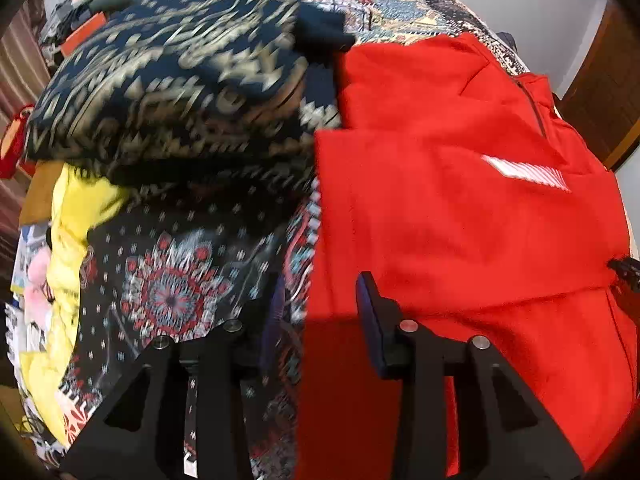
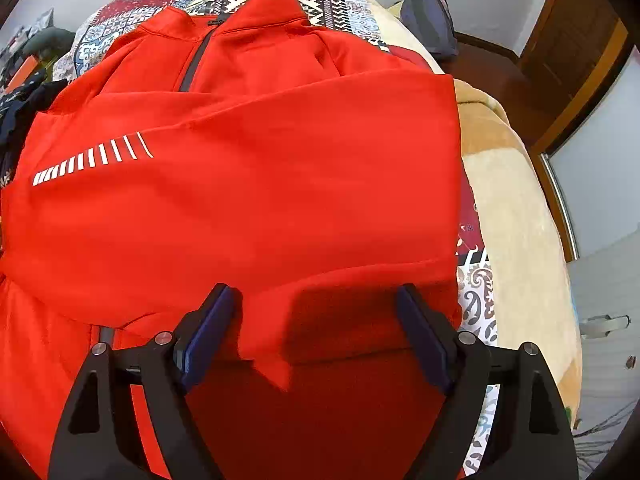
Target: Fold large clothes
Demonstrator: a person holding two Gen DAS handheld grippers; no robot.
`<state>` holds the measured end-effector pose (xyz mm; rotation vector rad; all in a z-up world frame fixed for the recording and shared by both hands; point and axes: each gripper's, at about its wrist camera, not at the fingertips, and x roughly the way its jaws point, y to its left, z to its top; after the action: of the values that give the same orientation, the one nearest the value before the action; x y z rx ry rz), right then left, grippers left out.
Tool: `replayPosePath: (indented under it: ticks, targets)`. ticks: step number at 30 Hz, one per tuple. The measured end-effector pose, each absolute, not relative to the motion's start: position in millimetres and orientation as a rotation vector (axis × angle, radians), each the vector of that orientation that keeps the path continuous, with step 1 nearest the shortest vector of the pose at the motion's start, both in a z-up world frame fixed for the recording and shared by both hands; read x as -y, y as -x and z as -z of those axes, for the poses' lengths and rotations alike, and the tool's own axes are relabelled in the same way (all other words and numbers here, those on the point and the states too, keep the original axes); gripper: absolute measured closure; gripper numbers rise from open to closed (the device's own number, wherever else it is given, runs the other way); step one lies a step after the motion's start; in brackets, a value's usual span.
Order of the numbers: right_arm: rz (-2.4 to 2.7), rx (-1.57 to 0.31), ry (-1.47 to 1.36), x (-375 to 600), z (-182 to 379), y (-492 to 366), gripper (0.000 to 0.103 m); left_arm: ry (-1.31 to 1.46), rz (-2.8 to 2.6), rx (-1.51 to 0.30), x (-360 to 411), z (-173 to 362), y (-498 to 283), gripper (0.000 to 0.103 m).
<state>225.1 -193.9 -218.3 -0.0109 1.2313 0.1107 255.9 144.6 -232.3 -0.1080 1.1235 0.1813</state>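
Observation:
A red zip-neck jacket [image 2: 256, 184] with a row of white stripes [image 2: 92, 158] lies spread on the bed, its sleeves folded across the body. My right gripper [image 2: 318, 312] stands open and wide just above the jacket's lower part, with a fold of red cloth lying under the gap and no pad pressing on it. In the left wrist view the same jacket [image 1: 460, 208] fills the right half. My left gripper [image 1: 322, 304] hovers over the jacket's left edge, with its jaws partly apart and nothing clamped between them.
A folded navy sweater with a beige pattern [image 1: 180, 80] lies left of the jacket, a yellow garment [image 1: 76, 240] beyond it. The patchwork bedspread [image 1: 172, 292] lies beneath. A beige blanket [image 2: 512, 208] edges the bed's right side, and a wooden door [image 2: 580, 40] stands behind.

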Motion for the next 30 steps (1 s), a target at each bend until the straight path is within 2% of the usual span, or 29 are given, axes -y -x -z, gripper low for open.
replayPosePath:
  ticks: [5,14,18,22,24,30]
  targets:
    - [-0.123,-1.209,-0.001,195,205,-224,0.022,0.08,-0.158,-1.072,-140,205,-248,0.063]
    - [-0.148,-1.028,0.006,189,145,-236,0.022,0.013,-0.022,-0.878,-94,128,-282,0.043]
    - [-0.159,-0.942,0.001,186,127,-250,0.022,-0.019,0.032,-0.835,-73,108,-319,0.041]
    - [-0.171,-0.882,-0.016,181,113,-272,0.022,-0.06,0.069,-0.815,-50,100,-357,0.039]
    - [-0.177,-0.867,-0.029,178,111,-288,0.022,-0.07,0.084,-0.813,-43,101,-381,0.034]
    - [-0.179,-0.899,-0.073,172,126,-346,0.022,-0.02,0.124,-0.879,-37,122,-453,0.034]
